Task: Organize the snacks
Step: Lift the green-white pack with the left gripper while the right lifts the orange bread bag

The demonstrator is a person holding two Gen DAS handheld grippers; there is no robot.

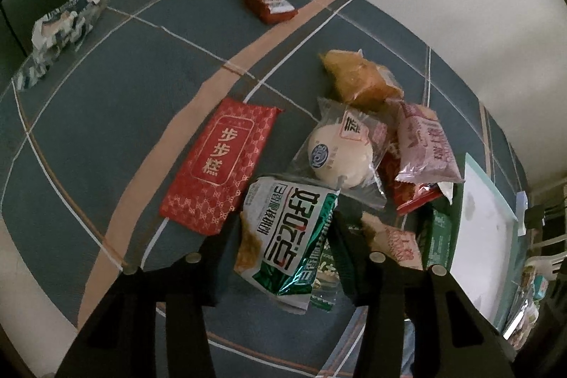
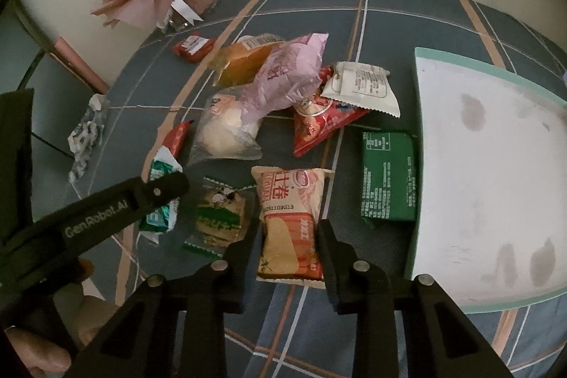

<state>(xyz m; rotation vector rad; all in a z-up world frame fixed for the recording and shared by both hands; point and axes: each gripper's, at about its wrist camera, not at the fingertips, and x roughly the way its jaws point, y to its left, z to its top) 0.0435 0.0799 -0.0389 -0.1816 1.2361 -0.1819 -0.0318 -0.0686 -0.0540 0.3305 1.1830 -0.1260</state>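
Red packet (image 1: 221,165) reads 步步糕; left tongs (image 2: 156,197), "GenRobot.AI".

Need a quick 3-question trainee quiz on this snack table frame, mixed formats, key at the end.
1. True or false: the white tray with the mint-green rim already holds a snack.
2. Which packet sits between the right gripper fingers?
A. dark green flat packet
B. orange-and-cream wafer roll packet
C. pink crinkled packet
3. Fill in: the left gripper fingers straddle the green-and-white ____.

Key:
1. False, the tray shows only stains.
2. B; the jaws stand on either side of it, contact unclear.
3. Foil snack packet.
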